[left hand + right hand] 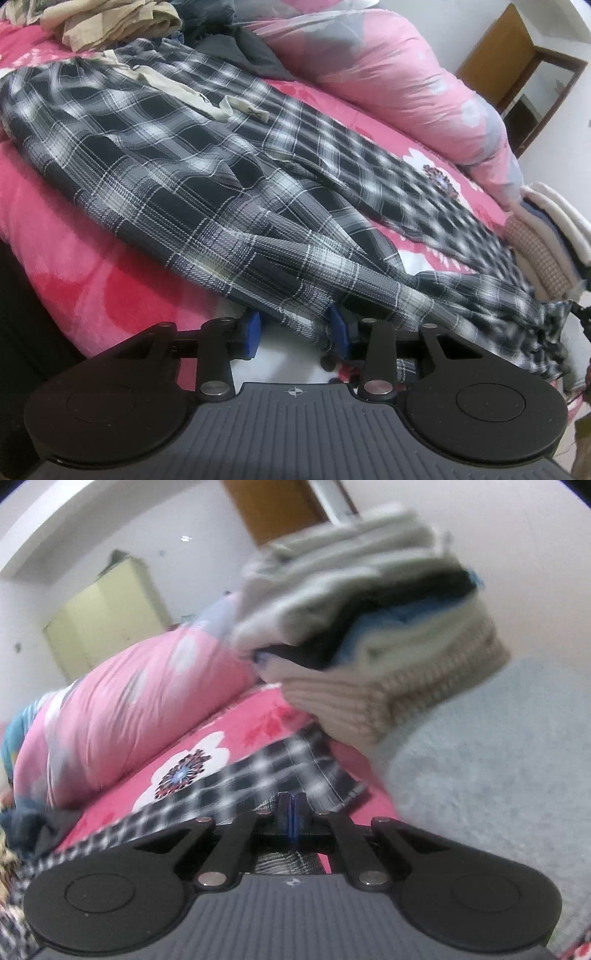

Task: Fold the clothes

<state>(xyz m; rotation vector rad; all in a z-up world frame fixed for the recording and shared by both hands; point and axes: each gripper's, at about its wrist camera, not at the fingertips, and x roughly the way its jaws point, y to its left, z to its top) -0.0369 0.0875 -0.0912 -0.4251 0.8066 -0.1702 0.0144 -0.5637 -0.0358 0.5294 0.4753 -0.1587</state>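
Black-and-white plaid trousers [166, 155] lie stretched across the pink bed, waistband with a cream drawstring [177, 88] at the far left, legs running toward me. My left gripper [295, 332] is open, blue pads wide apart, with one leg's hem lying between them. In the right wrist view my right gripper [291, 808] is shut, its pads pressed together on the other leg of the plaid trousers [258, 771]; the cloth runs under and ahead of the fingers. That leg's end is blurred at the right of the left wrist view.
A stack of folded clothes [369, 646] sits at the bed's corner, just beyond the right gripper, also seen as the folded stack [543, 236]. A bulky pink duvet [388, 74] lies along the far side. Unfolded beige clothes [110, 22] are heaped behind the waistband. Grey floor [498, 757] lies past the bed edge.
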